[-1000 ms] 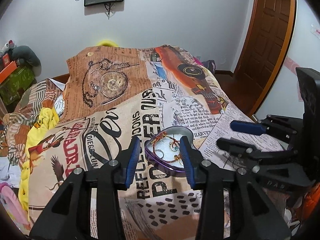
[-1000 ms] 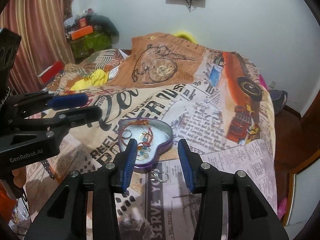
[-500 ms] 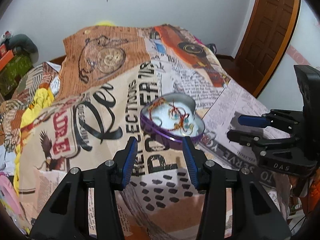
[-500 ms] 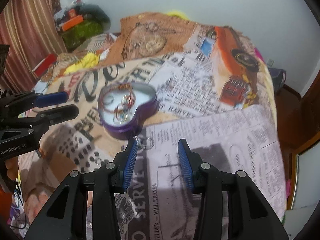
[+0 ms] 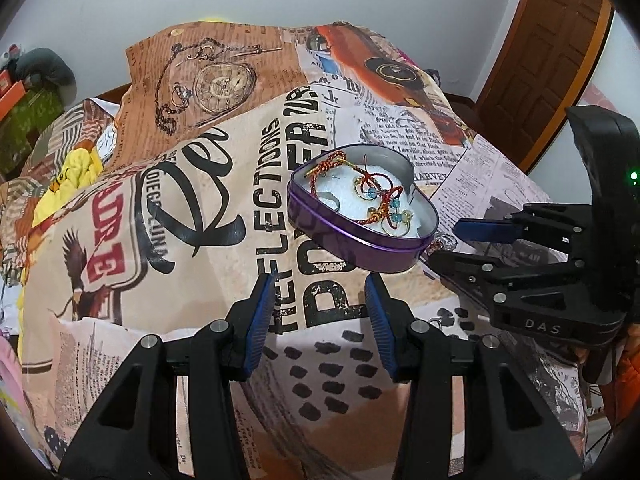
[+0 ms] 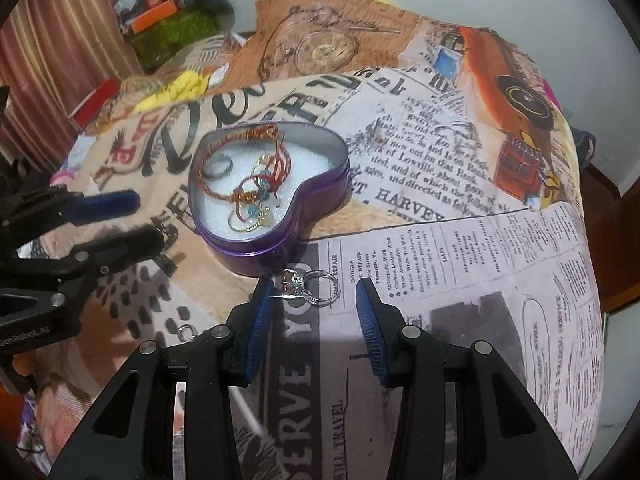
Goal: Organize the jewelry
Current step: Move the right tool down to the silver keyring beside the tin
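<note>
A purple heart-shaped tin (image 5: pixel 352 248) (image 6: pixel 320 196) lies open on the printed bedspread, holding a red cord bracelet (image 6: pixel 240 160), a dark ring (image 6: pixel 218 168) and gold rings with blue beads (image 6: pixel 256 216). A silver ring with a stone (image 6: pixel 310 286) lies on the cloth just in front of the tin, between my right gripper's fingertips. My right gripper (image 6: pixel 316 300) is open and empty; it also shows in the left wrist view (image 5: pixel 460 244). My left gripper (image 5: pixel 320 296) is open and empty, just short of the tin; it also shows in the right wrist view (image 6: pixel 132 220).
A small silver loop (image 6: pixel 186 332) lies on the cloth left of my right gripper. The bedspread (image 5: pixel 200 220) slopes off at its sides. A wooden door (image 5: pixel 548 48) stands at the right. Clutter and boxes (image 6: pixel 168 20) sit at the far left by a curtain.
Both grippers have dropped lower and nearer the bed. The right gripper has closed in on the silver ring, which now lies between its open fingers. The left gripper has backed off from the tin.
</note>
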Demonstrator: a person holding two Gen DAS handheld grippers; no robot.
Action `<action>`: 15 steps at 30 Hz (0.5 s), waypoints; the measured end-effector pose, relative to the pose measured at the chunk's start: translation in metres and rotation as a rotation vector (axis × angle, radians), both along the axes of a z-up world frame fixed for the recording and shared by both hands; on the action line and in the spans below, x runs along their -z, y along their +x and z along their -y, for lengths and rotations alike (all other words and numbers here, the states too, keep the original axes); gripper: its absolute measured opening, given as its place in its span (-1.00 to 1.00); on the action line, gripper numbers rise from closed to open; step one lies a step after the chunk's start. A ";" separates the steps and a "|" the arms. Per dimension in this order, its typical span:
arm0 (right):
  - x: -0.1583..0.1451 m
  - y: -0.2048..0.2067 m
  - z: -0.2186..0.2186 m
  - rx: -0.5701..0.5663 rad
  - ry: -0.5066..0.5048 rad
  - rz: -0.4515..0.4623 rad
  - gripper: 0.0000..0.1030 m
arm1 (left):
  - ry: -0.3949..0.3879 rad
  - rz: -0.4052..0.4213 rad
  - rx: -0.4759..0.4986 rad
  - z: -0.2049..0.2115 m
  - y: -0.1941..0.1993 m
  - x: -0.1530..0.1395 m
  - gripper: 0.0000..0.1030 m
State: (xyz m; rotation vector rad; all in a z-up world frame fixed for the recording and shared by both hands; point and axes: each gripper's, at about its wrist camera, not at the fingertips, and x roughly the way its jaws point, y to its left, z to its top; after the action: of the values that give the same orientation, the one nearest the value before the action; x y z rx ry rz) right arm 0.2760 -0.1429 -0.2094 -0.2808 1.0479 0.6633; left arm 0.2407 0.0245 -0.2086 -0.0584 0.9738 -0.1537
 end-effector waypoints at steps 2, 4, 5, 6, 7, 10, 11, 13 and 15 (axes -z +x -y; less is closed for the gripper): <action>0.000 -0.001 0.000 -0.006 0.003 0.008 -0.25 | -0.005 -0.005 0.000 0.000 0.000 0.001 -0.11; 0.001 -0.001 -0.001 -0.008 0.006 0.010 -0.25 | -0.008 -0.008 0.002 0.001 -0.001 0.001 -0.11; 0.001 -0.002 0.000 -0.008 0.010 0.012 -0.26 | -0.011 -0.009 0.004 0.002 -0.002 0.001 -0.11; 0.001 -0.003 0.001 -0.010 0.015 0.019 -0.39 | -0.013 -0.010 0.008 0.003 -0.003 0.001 -0.11; 0.001 -0.003 0.000 -0.008 0.016 0.021 -0.45 | -0.016 -0.010 0.011 0.005 -0.004 0.000 -0.11; -0.002 -0.004 0.001 -0.001 0.027 0.020 -0.46 | -0.024 -0.014 0.033 0.010 -0.009 -0.001 -0.11; -0.004 -0.005 0.002 0.003 0.029 0.025 -0.46 | -0.022 -0.015 0.039 0.012 -0.011 -0.001 -0.11; -0.009 -0.007 0.004 0.016 0.035 0.038 -0.46 | -0.021 -0.017 0.053 0.017 -0.014 -0.002 -0.11; -0.015 -0.010 0.009 0.031 0.049 0.045 -0.46 | -0.027 -0.020 0.067 0.022 -0.018 -0.004 -0.11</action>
State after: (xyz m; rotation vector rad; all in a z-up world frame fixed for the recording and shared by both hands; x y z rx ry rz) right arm 0.2659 -0.1520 -0.1942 -0.2357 0.9894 0.6513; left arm 0.2232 0.0029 -0.2050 -0.0518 0.9945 -0.2283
